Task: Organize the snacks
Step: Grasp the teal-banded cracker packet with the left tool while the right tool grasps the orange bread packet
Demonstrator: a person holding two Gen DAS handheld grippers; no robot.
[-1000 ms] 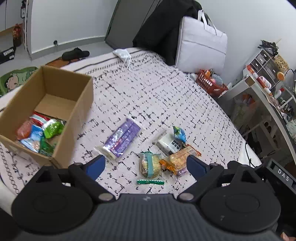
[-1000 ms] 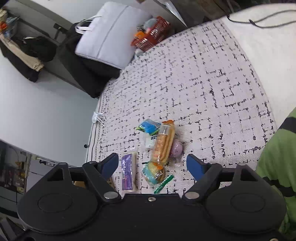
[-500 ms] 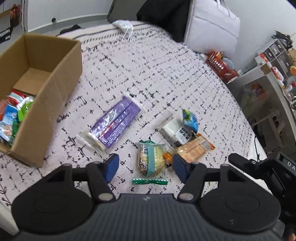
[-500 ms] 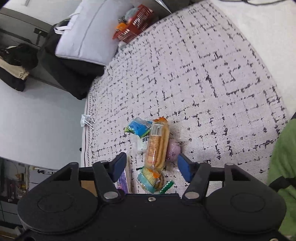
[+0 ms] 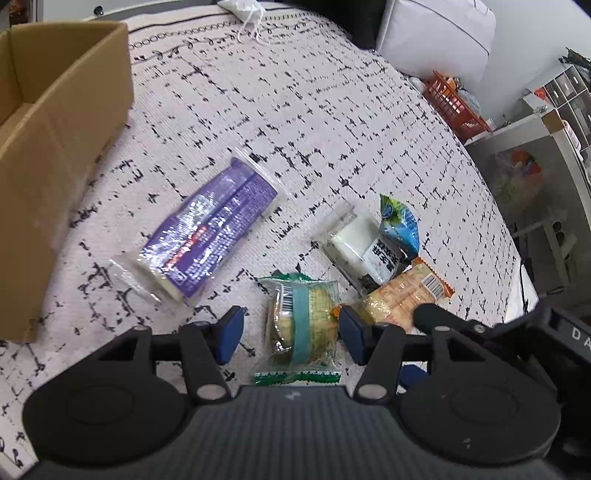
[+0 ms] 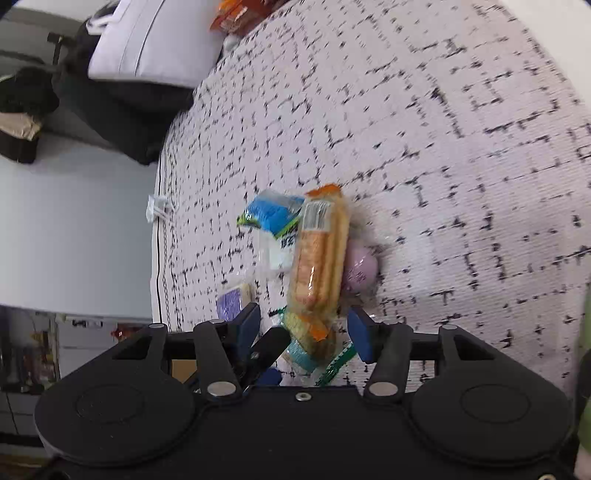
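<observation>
Both tongs hang low over a bed spread with a nubby white cover (image 5: 332, 122) crossed by broken black lines. The left tongs (image 5: 291, 334), blue-padded on black plastic arms, straddle a crinkled clear pastry packet (image 5: 301, 325) banded in teal with a green serrated seam; the pads stand apart on either side of it, and whether they touch the wrap is hard to tell from this angle. Their jaws have just been closing, from wide a second ago, with the packet now between them, and the packet sits much closer to the camera than before. The right tongs (image 6: 304, 330) likewise stand apart around the near end of a long glossy cracker pack (image 6: 319, 254) with orange ends, their jaws also just closing; a rounded pink snack (image 6: 360, 269) lies against the pack's right side. Just beyond the pastry lie a clear-wrapped white block with black lettering (image 5: 364, 247) and a small blue-green pouch (image 5: 400, 221). To the left, a flat purple foil-printed bar pack (image 5: 212, 229) rests at an angle. Farther left, the plain wall of a cardboard box (image 5: 62, 129) rises; its contents, seen earlier, are now out of frame. At the bed's far edge stand a padded grey bag (image 5: 436, 33) and an orange basket (image 5: 454, 103).
</observation>
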